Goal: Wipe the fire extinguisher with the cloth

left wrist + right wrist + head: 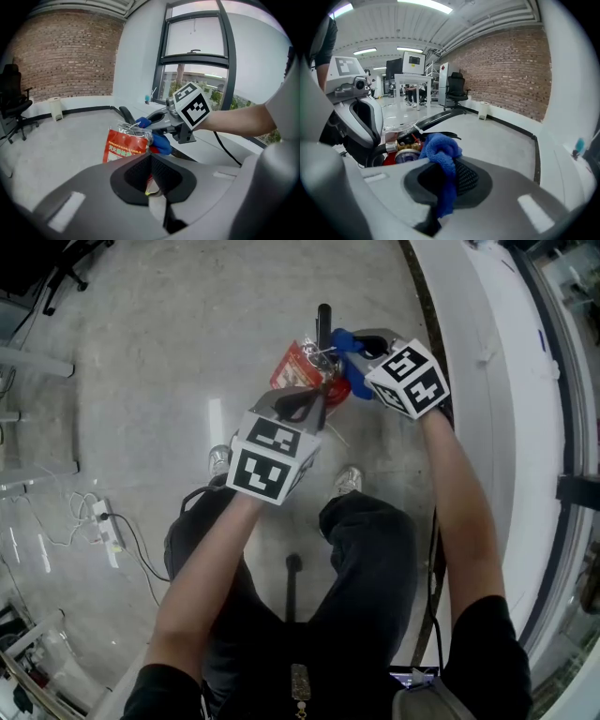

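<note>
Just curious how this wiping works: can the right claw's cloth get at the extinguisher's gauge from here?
Probably yes. The right claw grips the cloth right beside the gauge, with nothing visible between them; the left claw holds the tag clear.

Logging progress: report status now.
Left claw shut on red tag. Right claw shut on blue cloth, at top of fire extinguisher. Tag crowds the top.

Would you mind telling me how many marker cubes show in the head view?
2. One marker cube tops the left gripper near the picture's centre; the other tops the right gripper, up right. None seems hidden.
</note>
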{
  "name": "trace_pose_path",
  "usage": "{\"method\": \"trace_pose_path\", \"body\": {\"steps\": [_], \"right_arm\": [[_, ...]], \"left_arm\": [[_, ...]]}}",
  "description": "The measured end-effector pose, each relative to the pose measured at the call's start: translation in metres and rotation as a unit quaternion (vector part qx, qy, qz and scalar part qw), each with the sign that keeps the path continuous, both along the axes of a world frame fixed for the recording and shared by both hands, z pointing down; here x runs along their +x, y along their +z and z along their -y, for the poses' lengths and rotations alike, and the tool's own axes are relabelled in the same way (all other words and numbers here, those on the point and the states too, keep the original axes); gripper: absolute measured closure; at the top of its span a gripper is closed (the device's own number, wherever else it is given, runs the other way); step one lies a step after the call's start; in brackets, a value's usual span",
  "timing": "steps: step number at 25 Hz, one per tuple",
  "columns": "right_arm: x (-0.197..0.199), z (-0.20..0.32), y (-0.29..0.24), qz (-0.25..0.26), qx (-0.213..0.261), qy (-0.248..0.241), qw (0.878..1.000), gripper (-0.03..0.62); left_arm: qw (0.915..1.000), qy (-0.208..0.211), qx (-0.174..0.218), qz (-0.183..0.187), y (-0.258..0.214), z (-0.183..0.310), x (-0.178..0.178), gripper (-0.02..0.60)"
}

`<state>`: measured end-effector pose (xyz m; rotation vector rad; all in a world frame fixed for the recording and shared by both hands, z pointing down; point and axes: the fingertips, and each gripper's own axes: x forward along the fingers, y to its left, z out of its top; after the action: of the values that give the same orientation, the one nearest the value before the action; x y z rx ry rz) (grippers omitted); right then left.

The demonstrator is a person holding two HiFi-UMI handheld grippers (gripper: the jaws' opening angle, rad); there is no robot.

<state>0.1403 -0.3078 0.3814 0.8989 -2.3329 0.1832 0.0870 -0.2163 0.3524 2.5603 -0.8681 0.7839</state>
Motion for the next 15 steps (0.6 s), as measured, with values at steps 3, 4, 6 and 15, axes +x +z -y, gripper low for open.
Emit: {"method": "trace_pose_path", "body": {"steps": [3, 4, 6, 15], "right_arm": [[0.007, -0.007, 0.001, 0.01, 0.004, 0.022, 1.0, 0.573], [0.01, -0.011, 0.001, 0.013, 0.004, 0.027, 1.0, 0.574], [0.013, -0.022, 0.001, 0.019, 0.002, 0.034, 0.999, 0.574], [0.005, -0.082, 0.002, 0.062, -0.006, 0.04, 0.997, 0.574]], "left_arm": [[0.9999, -0.015, -0.001, 0.003, 0.003, -0.007, -0.005, 0.575], [0.9998, -0.02, -0.002, 0.002, 0.003, -0.01, -0.006, 0.575], [0.9995, -0.032, -0.005, -0.001, 0.006, -0.016, -0.009, 0.575], [0.9966, -0.081, -0.015, -0.009, 0.015, -0.047, -0.021, 0.575]]}}
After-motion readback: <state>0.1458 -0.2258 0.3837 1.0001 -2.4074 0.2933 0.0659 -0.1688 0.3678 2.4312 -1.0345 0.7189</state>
